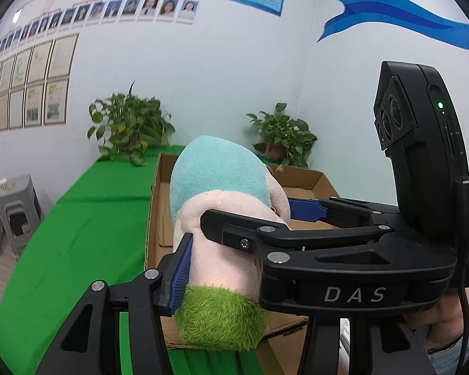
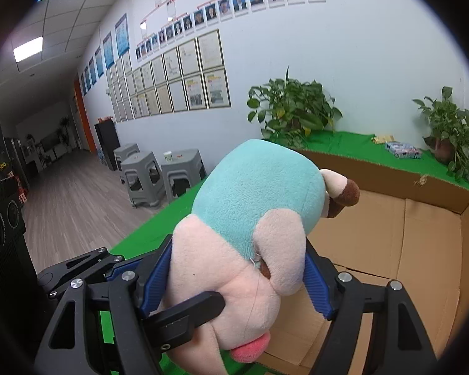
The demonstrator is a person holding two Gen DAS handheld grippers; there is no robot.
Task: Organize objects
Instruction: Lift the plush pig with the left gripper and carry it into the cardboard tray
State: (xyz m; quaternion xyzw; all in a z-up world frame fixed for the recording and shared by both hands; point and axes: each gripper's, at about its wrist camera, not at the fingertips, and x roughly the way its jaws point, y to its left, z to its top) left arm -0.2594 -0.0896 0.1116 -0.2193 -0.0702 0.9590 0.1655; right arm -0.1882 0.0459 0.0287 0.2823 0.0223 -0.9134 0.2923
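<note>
You've got the plush toy (image 2: 253, 234) pinned by both grippers at once right now. The right gripper (image 2: 234, 281) has its blue fingers (image 2: 317, 287) squeezing either side of the pink body, spread pretty wide because the toy is fat there, while the left gripper (image 1: 231, 225) bites across the same pink part from the side, closed about halfway on it. The toy is up in the air, not resting on anything, hanging over the near edge of the open cardboard box (image 2: 422, 228) that sits on the green bench (image 1: 87, 218). Its long axis runs away from you, teal end tipped toward the box and green end back by your hands. The bare box floor lies just ahead and below, so I'd guess the drop goes forward and down.
</note>
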